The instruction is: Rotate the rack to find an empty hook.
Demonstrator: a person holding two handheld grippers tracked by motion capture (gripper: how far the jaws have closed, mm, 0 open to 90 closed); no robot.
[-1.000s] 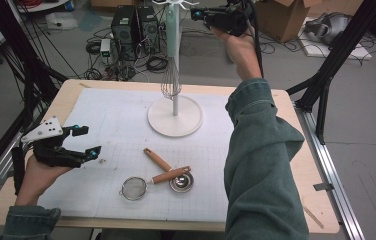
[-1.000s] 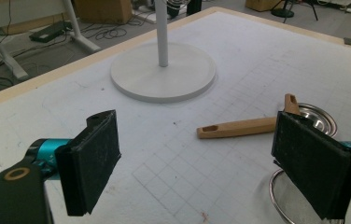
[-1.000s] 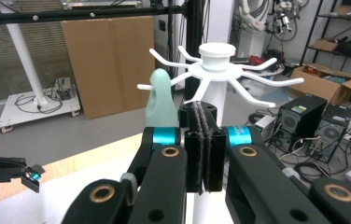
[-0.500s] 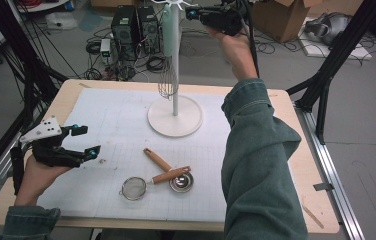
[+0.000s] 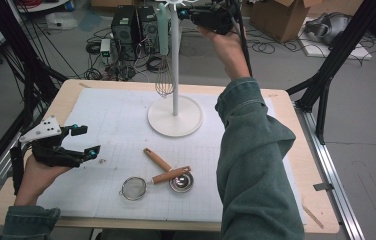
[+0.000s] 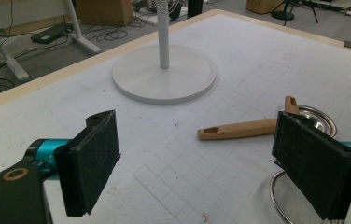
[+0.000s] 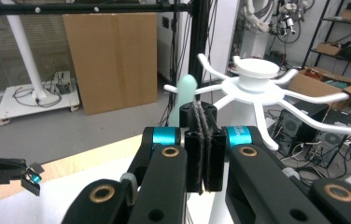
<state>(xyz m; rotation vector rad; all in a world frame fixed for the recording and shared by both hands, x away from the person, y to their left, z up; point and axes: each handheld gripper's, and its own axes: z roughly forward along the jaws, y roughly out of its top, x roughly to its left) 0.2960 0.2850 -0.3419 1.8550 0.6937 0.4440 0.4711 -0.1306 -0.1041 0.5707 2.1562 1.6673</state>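
A white stand (image 5: 175, 118) with a round base and hook arms (image 7: 257, 84) at its top rises at the back of the table. A whisk with a mint handle (image 5: 162, 30) hangs from it, its wires (image 5: 164, 83) low beside the pole. My right gripper (image 5: 185, 12) is held high at the stand's top, shut, pads (image 7: 198, 149) pressed flat with nothing seen between them. The mint handle (image 7: 186, 93) stands just beyond its tips. My left gripper (image 5: 87, 141) hovers open over the table's left side, empty (image 6: 201, 163).
A small mesh strainer (image 5: 135, 188), a metal measuring cup (image 5: 181, 183) and a wooden-handled utensil (image 5: 157, 160) lie on the white mat (image 5: 116, 120) at front centre. The right sleeve (image 5: 256, 165) reaches across the table's right half. Boxes and cables lie on the floor beyond.
My right gripper has moved a little left toward the stand's top. The whisk has swung slightly. The left gripper has stayed where it was, open.
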